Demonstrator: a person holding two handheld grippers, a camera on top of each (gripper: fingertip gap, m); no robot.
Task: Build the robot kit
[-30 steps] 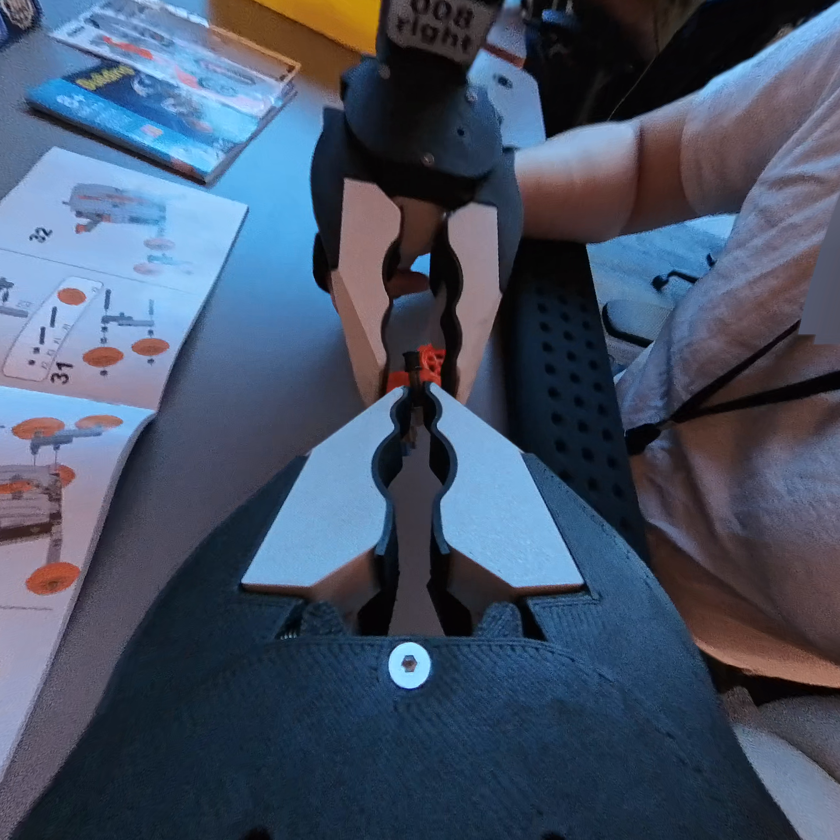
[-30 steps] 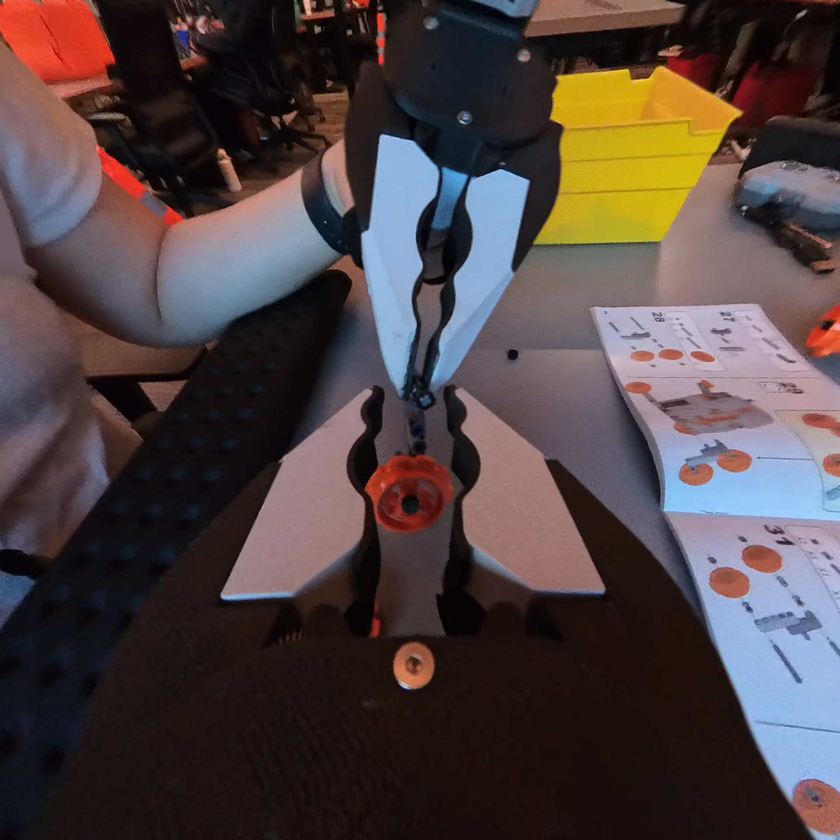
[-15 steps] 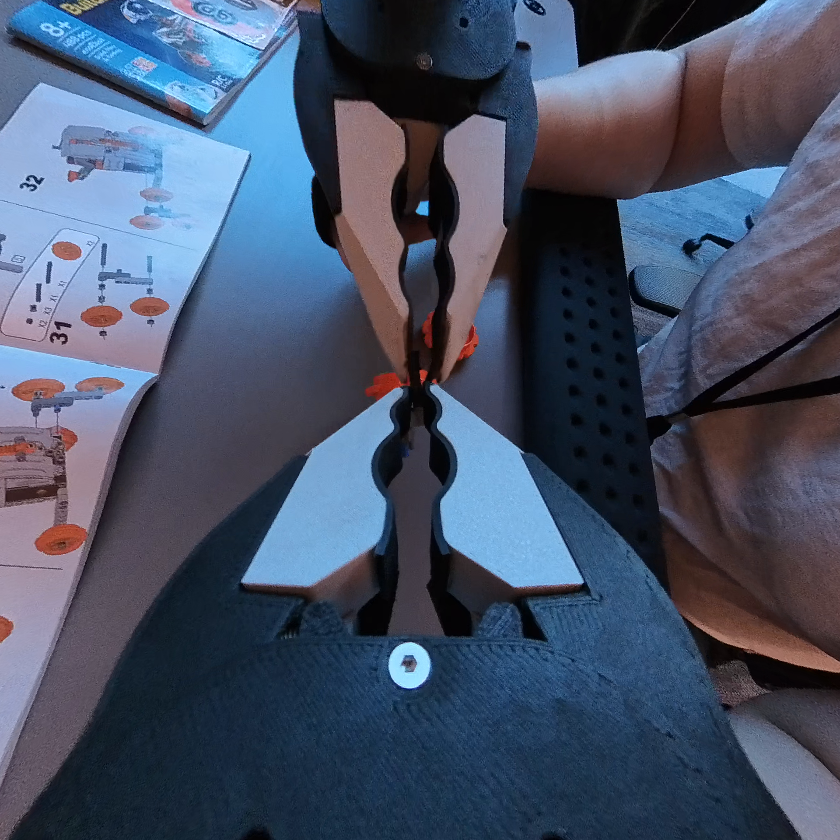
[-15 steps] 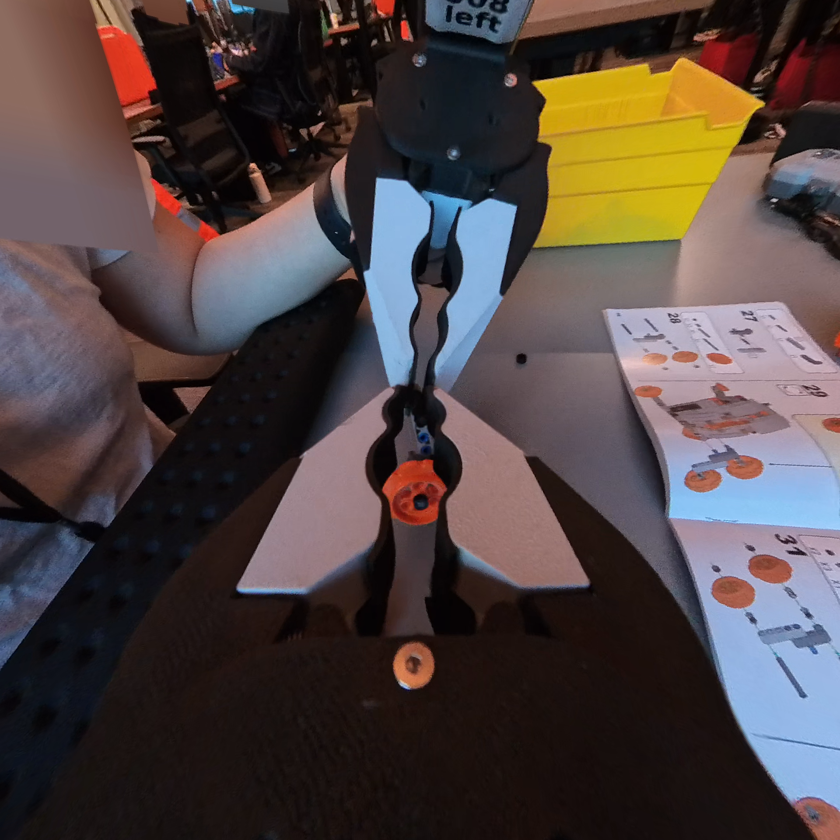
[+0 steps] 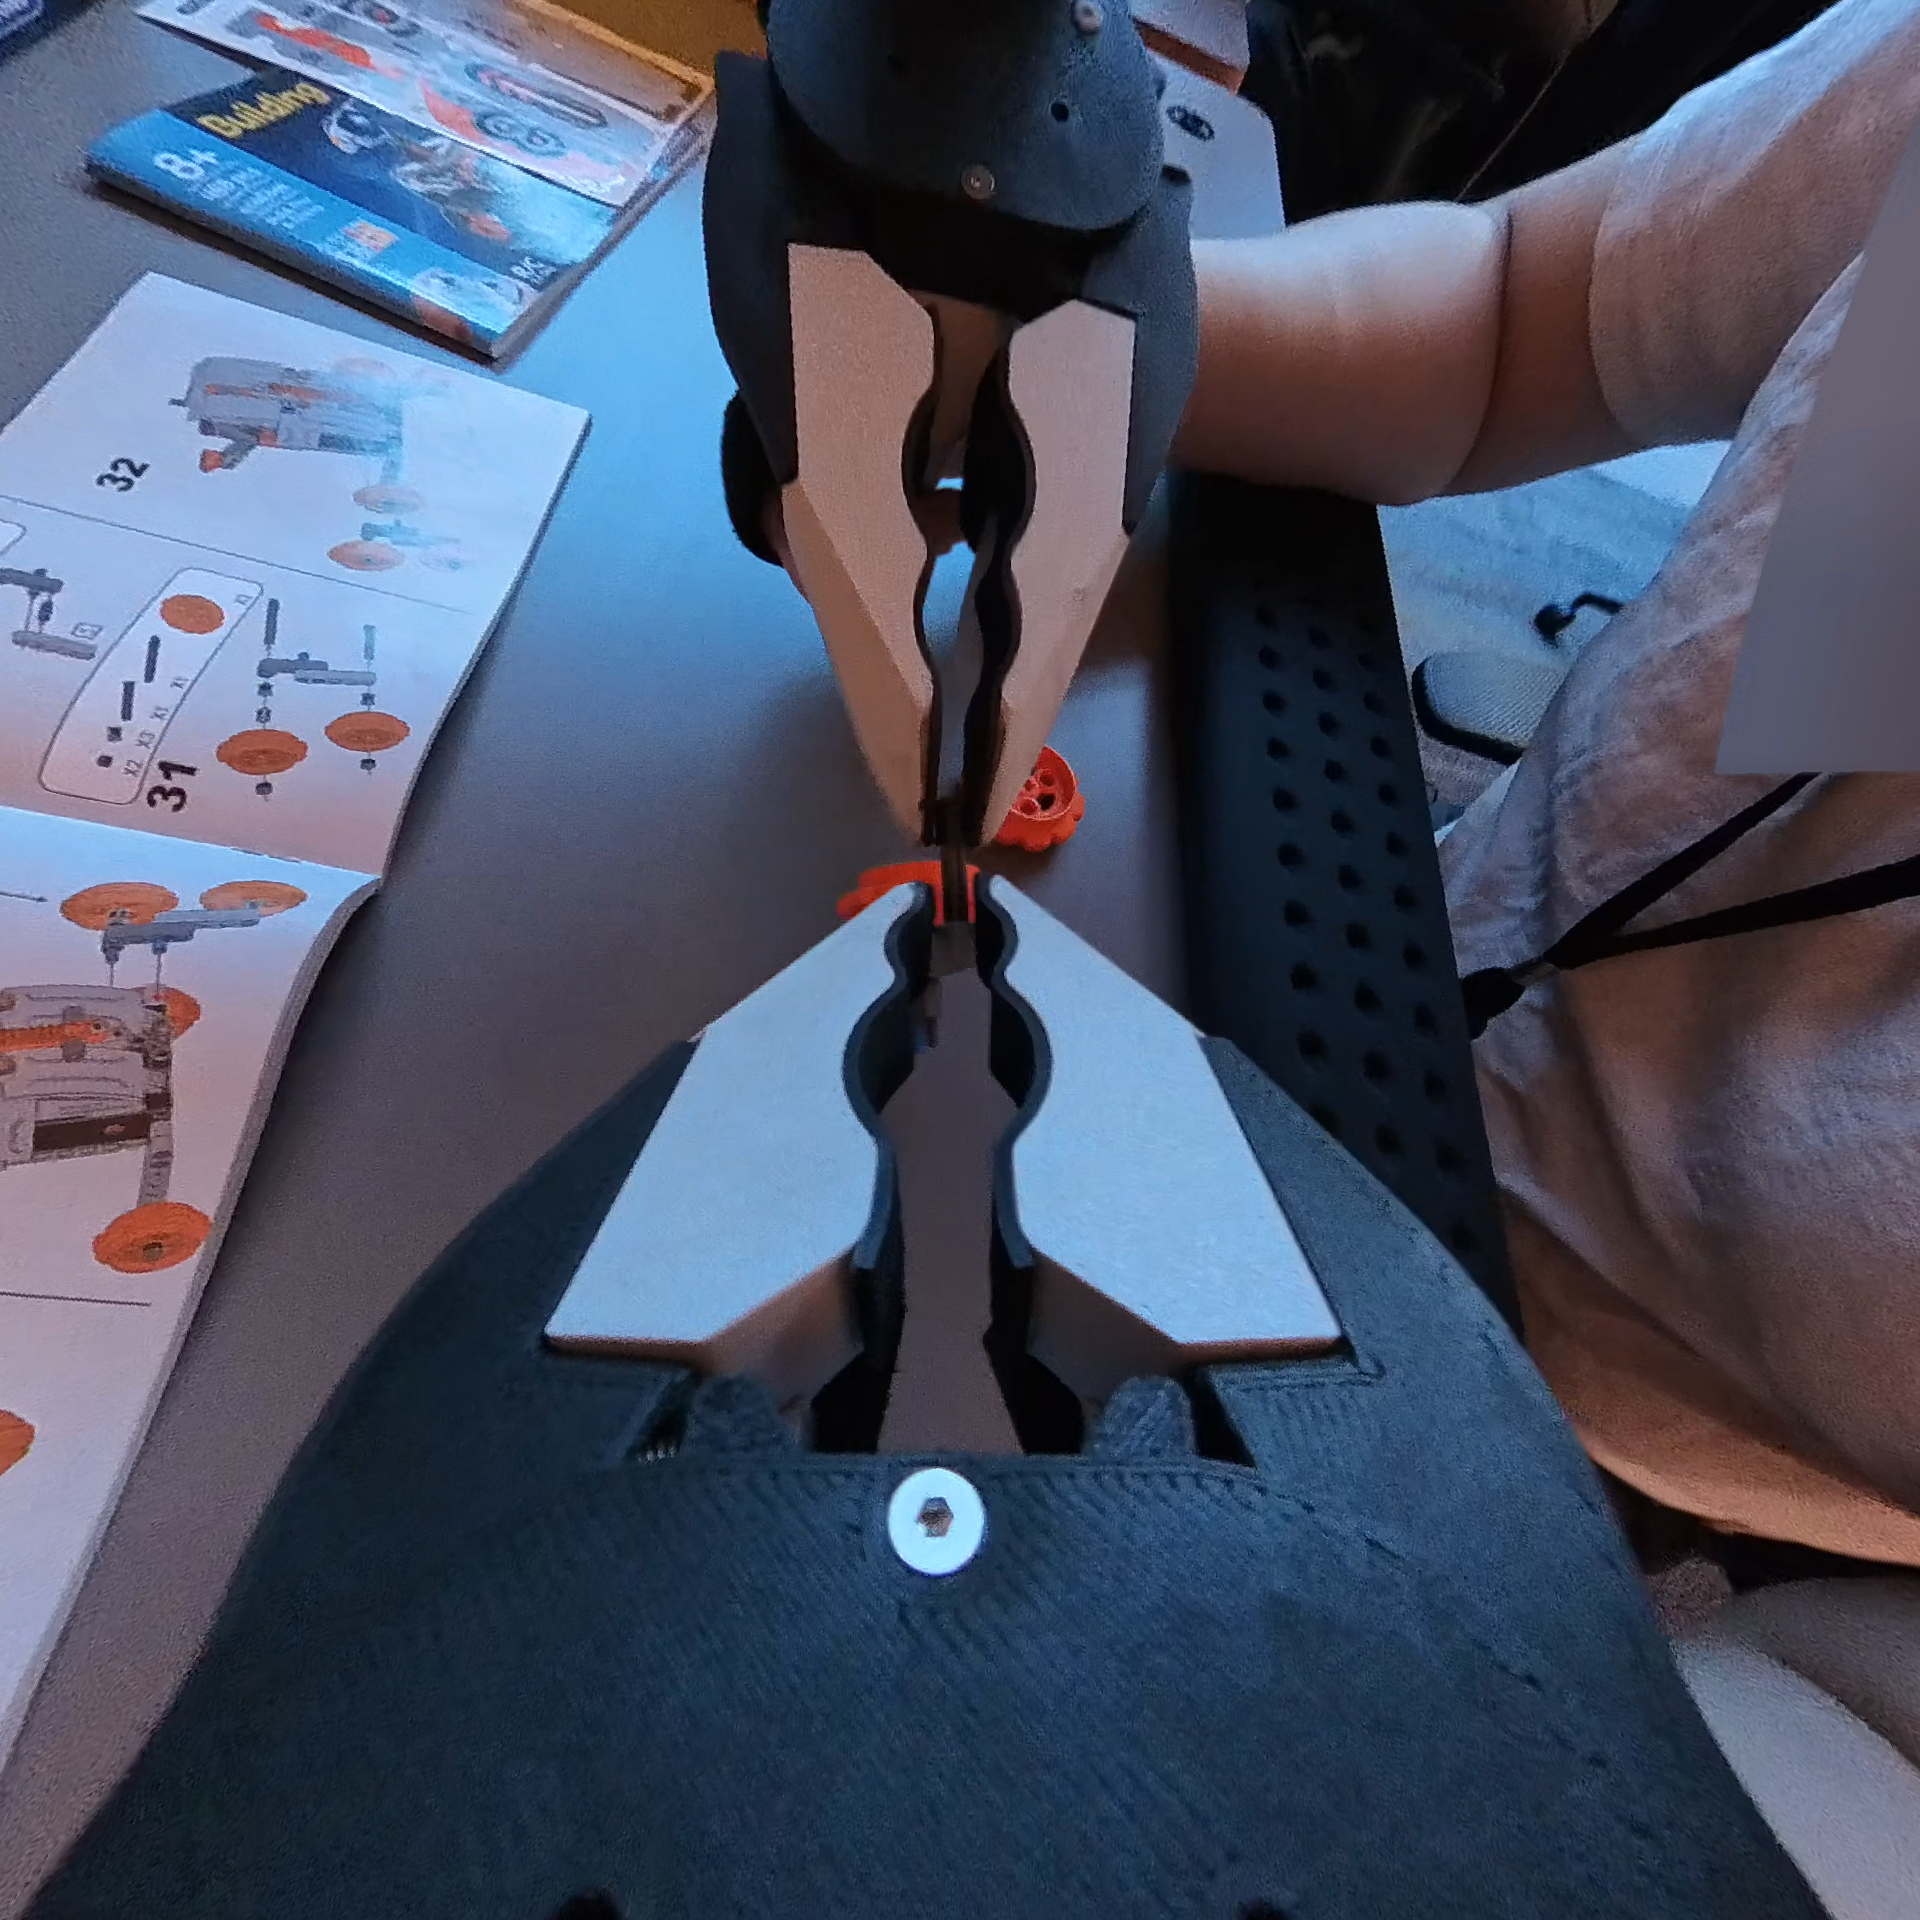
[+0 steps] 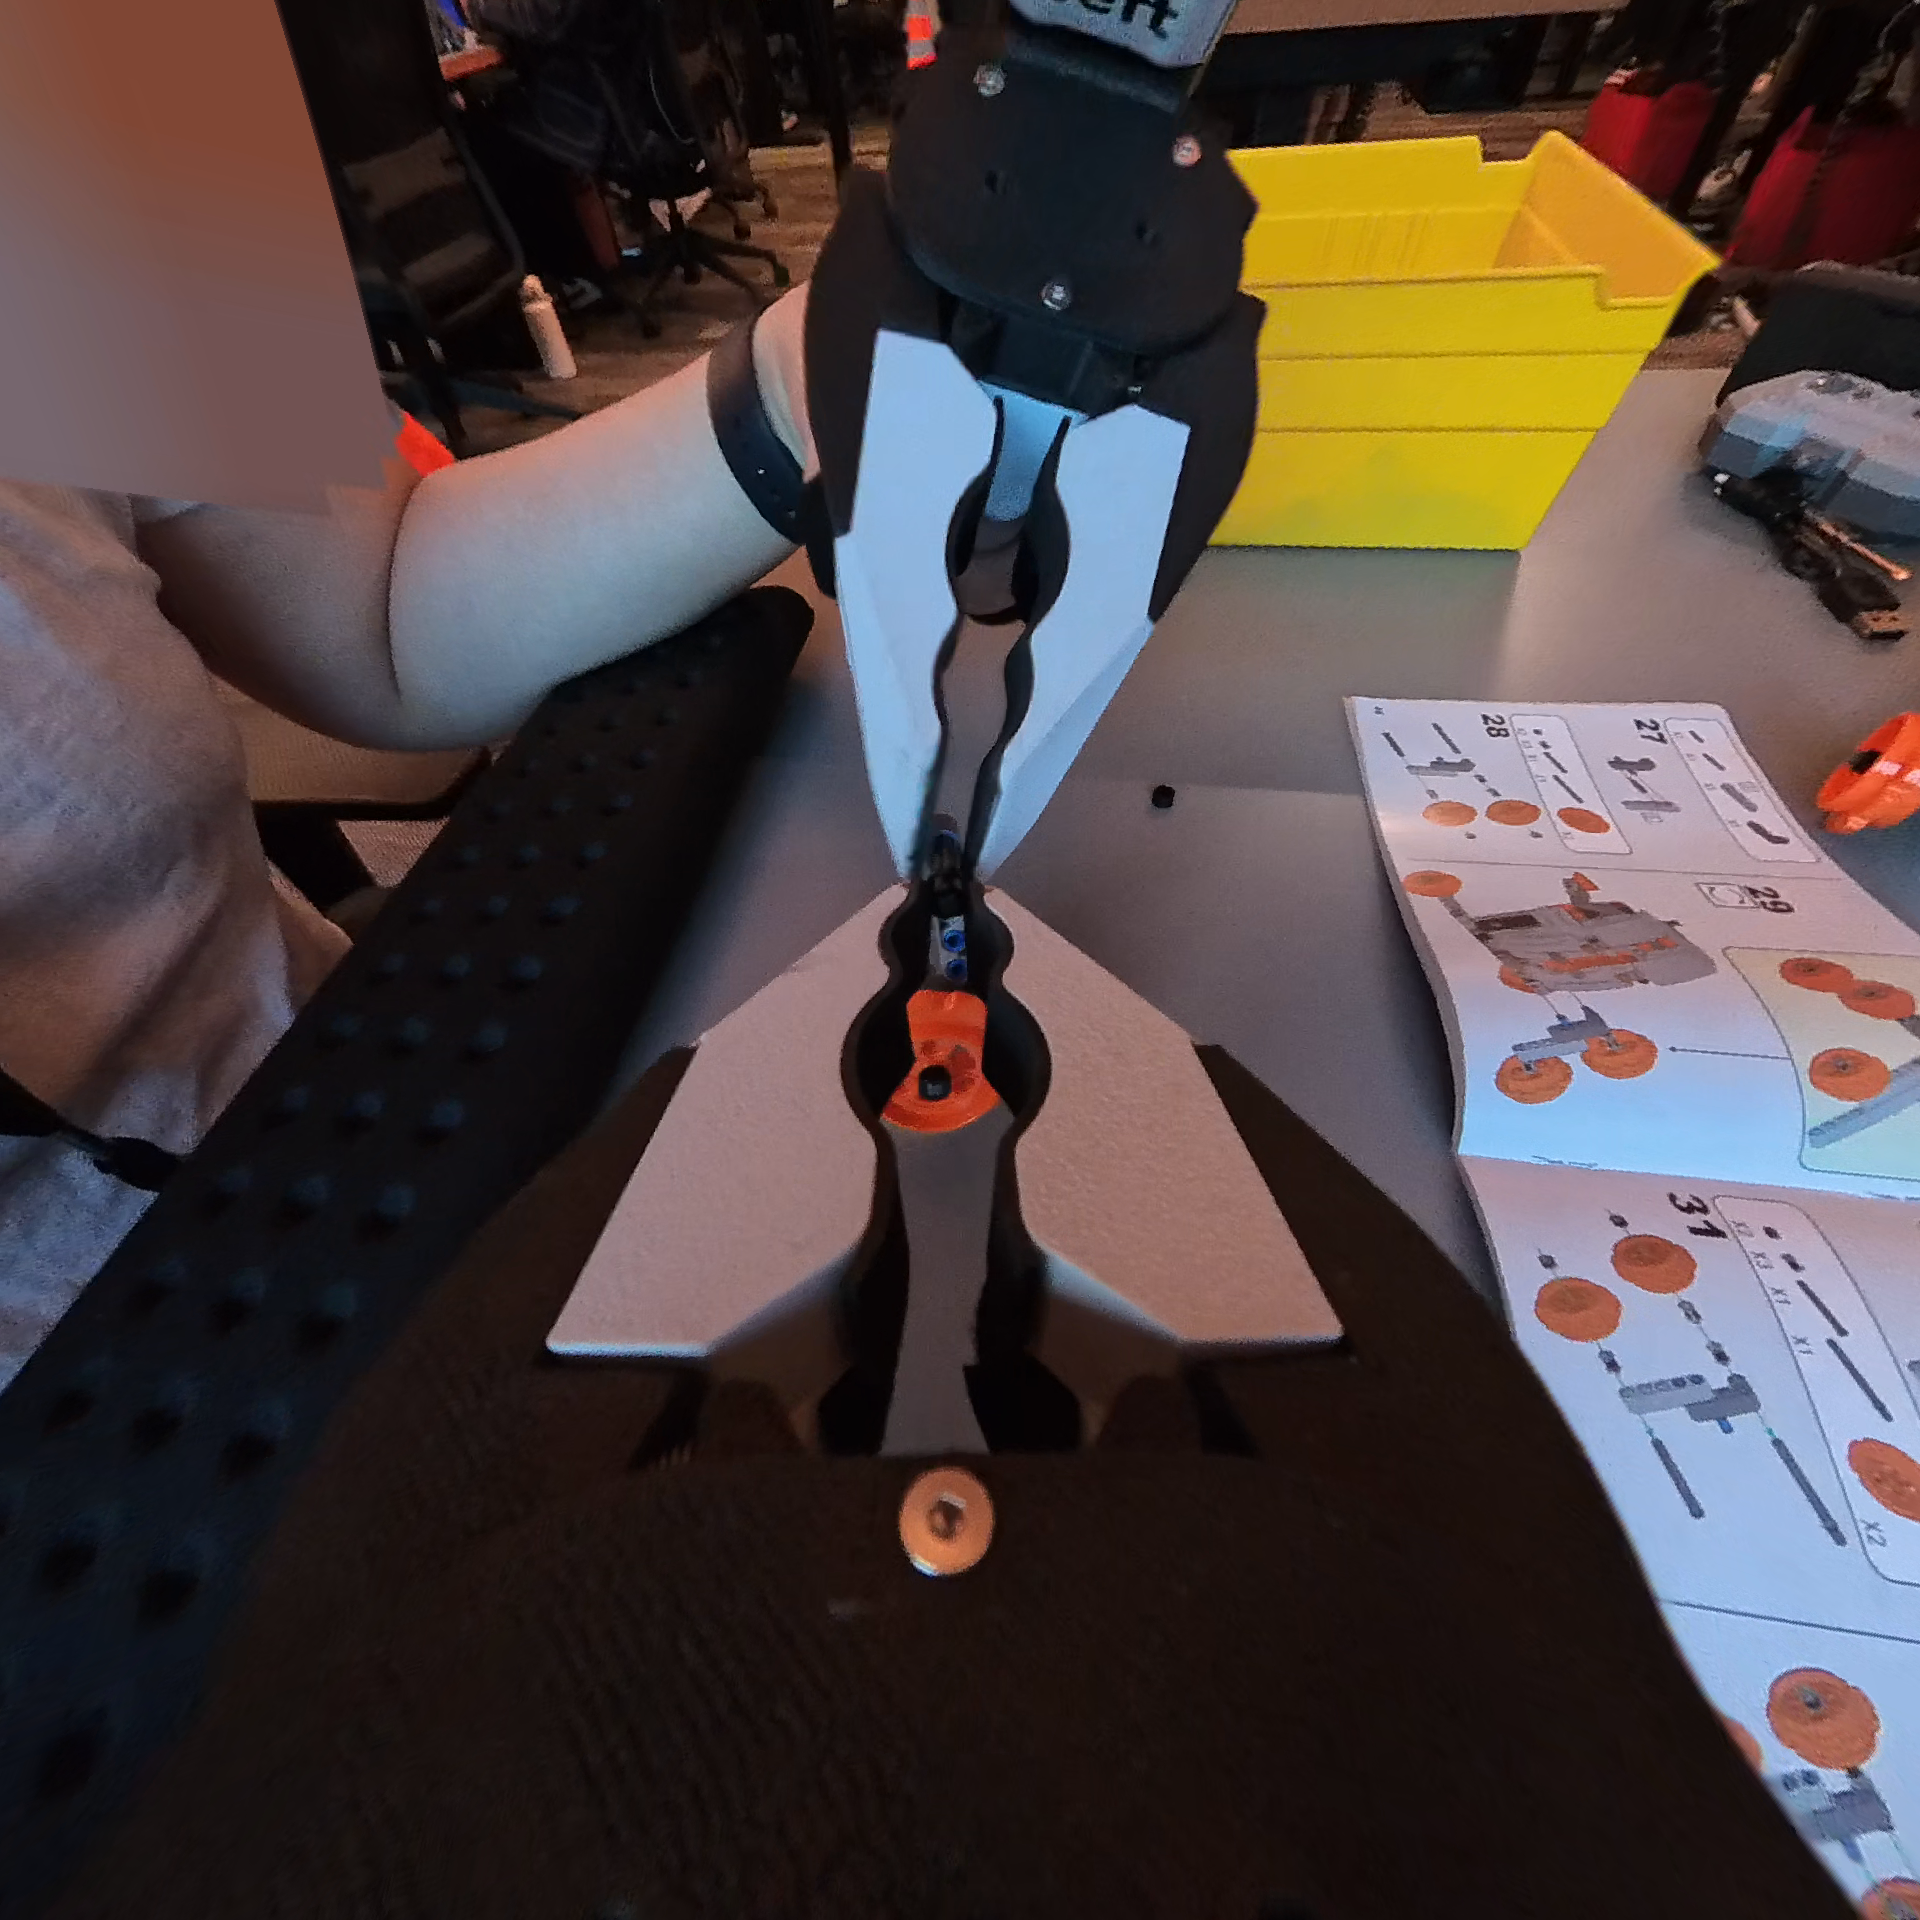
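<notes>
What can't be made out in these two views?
- Left wrist view: where the thin dark axle seats, hidden by the two grippers' meeting tips.
- Left wrist view: orange wheel, half behind the right gripper.
- Right wrist view: left gripper grip on the small assembly, too small.
- Right wrist view: grey model, cut off by the edge.

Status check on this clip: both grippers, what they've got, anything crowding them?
Left gripper and right gripper tip to tip, jaws shut on one small orange-wheeled axle assembly. Loose orange wheel beside the tips. Instruction booklet alongside, not touching.
</notes>
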